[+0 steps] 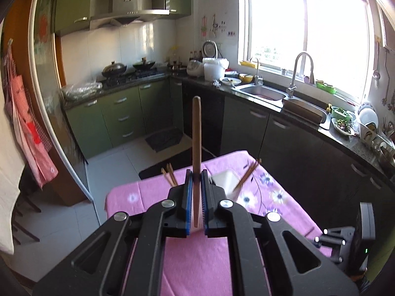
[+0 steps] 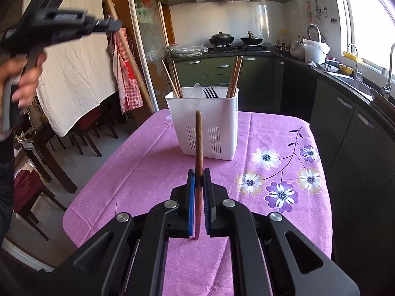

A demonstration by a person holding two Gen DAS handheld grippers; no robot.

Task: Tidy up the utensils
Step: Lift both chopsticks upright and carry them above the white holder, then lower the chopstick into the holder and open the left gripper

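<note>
My left gripper (image 1: pixel 196 174) is shut on a brown wooden chopstick (image 1: pixel 196 133) that stands upright above the pink table; the gripper also shows raised high at the left of the right wrist view (image 2: pixel 74 22). My right gripper (image 2: pixel 199 172) is shut on another brown chopstick (image 2: pixel 198 140), held upright in front of a white utensil caddy (image 2: pixel 217 123). The caddy holds two chopsticks at its left (image 2: pixel 172 79), two at its right (image 2: pixel 234 74), a black fork (image 2: pixel 209 91) and a white spoon (image 2: pixel 197 90). In the left wrist view the caddy (image 1: pixel 226 180) lies just beyond and below my fingers.
The table carries a pink flowered cloth (image 2: pixel 271 172). A black counter with sink (image 1: pixel 264 92) and dishes runs along the right. Green cabinets and a stove with woks (image 1: pixel 128 70) stand at the back. Dark chairs (image 2: pixel 81 133) and a white draped cloth are at the left.
</note>
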